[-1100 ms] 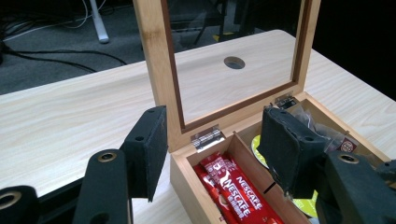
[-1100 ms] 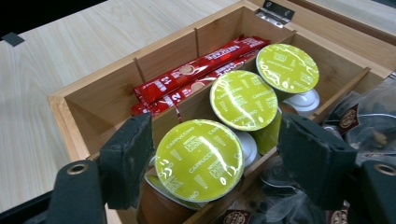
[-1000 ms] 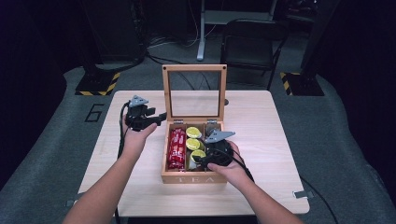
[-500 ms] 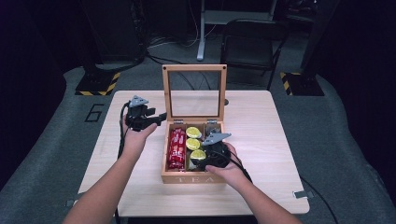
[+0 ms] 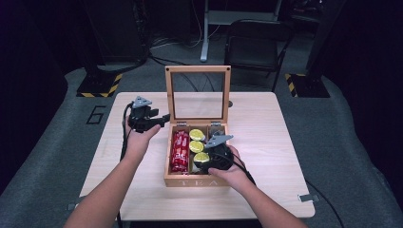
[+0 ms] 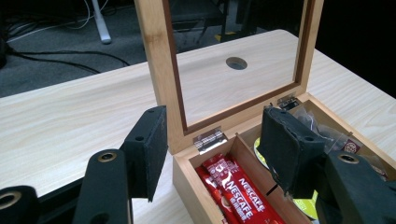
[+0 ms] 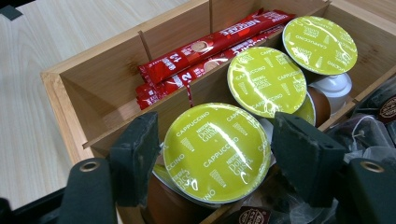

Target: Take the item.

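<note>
A wooden tea box (image 5: 195, 180) stands mid-table with its glass lid (image 5: 197, 69) upright. It holds red Nescafe sachets (image 5: 179, 151) on the left and three green Cappuccino capsules down the middle. My right gripper (image 5: 212, 159) (image 7: 217, 161) hangs over the front capsule (image 7: 217, 151). Its jaws have just been closing and stand either side of that capsule's rim, a sliver apart from it. My left gripper (image 5: 148, 118) (image 6: 217, 151) is open beside the lid. Its jaws straddle the box's back left corner and hinge (image 6: 210, 139) without touching them.
Dark tea bags (image 7: 373, 126) fill the right compartment. Two more capsules (image 7: 266, 81) lie behind the front one. The table (image 5: 266, 123) has a round cable hole (image 6: 236, 63) behind the lid. A chair and cables stand on the floor beyond.
My right gripper has edged a little left and lower over the box, and its jaws have narrowed around the front capsule. The left gripper has stayed put.
</note>
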The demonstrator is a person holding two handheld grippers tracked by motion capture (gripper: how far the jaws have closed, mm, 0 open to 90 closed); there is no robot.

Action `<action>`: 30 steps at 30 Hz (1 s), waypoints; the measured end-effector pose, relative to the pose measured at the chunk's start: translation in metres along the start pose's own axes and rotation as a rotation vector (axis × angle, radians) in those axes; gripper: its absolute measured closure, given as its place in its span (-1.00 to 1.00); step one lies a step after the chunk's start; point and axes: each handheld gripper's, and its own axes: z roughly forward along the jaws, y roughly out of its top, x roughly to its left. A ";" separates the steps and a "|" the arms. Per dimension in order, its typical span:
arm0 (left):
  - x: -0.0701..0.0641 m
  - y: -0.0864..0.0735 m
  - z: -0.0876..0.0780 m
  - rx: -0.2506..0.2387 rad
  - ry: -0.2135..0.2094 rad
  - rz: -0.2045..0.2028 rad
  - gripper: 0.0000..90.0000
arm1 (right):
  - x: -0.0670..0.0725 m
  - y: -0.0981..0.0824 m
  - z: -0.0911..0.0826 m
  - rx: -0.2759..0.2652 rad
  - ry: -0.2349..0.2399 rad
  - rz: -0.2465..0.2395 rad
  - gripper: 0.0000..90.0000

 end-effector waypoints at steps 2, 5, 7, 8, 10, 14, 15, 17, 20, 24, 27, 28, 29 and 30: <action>-0.001 0.001 0.000 0.004 -0.004 0.003 -0.07 | 0.000 0.000 0.000 0.000 0.001 0.001 -0.27; -0.002 0.001 0.001 -0.003 -0.003 0.000 -0.07 | 0.000 0.000 0.000 0.000 -0.003 0.000 -0.22; -0.002 0.001 0.001 -0.003 -0.004 0.000 -0.07 | 0.000 0.000 0.000 0.001 -0.005 -0.003 -0.20; -0.002 0.001 0.001 -0.001 -0.003 0.002 -0.07 | 0.000 0.000 0.000 -0.001 -0.006 -0.003 -0.20; -0.001 0.001 0.000 0.003 -0.003 0.002 -0.07 | 0.000 0.000 0.000 0.000 -0.006 -0.006 -0.19; 0.001 0.001 -0.001 -0.002 0.002 -0.002 -0.07 | 0.001 0.000 -0.001 -0.005 -0.002 -0.005 -0.19; 0.001 0.001 -0.001 0.000 0.001 -0.004 -0.07 | 0.001 0.001 -0.002 -0.010 -0.003 -0.006 -0.19; 0.002 0.001 -0.001 0.000 0.003 -0.001 -0.07 | 0.002 0.002 -0.003 -0.025 -0.006 -0.010 -0.19; 0.002 0.001 -0.002 -0.004 0.007 -0.009 -0.07 | 0.003 0.004 -0.006 -0.035 -0.002 -0.014 -0.19; 0.004 0.001 -0.003 -0.006 0.011 -0.013 -0.07 | 0.003 0.009 -0.013 -0.046 -0.005 -0.014 -0.19; 0.006 0.000 -0.004 -0.007 0.013 -0.015 -0.07 | 0.000 0.011 -0.018 -0.062 -0.013 -0.014 -0.19; 0.006 0.000 -0.005 -0.007 0.012 -0.017 -0.07 | -0.001 0.011 -0.021 -0.065 -0.017 -0.008 -0.19; 0.007 0.000 -0.005 -0.010 0.012 -0.020 -0.07 | -0.003 0.011 -0.023 -0.069 -0.023 -0.011 -0.19; 0.008 -0.001 -0.006 -0.010 0.013 -0.024 -0.07 | -0.005 0.011 -0.025 -0.073 -0.029 -0.004 -0.19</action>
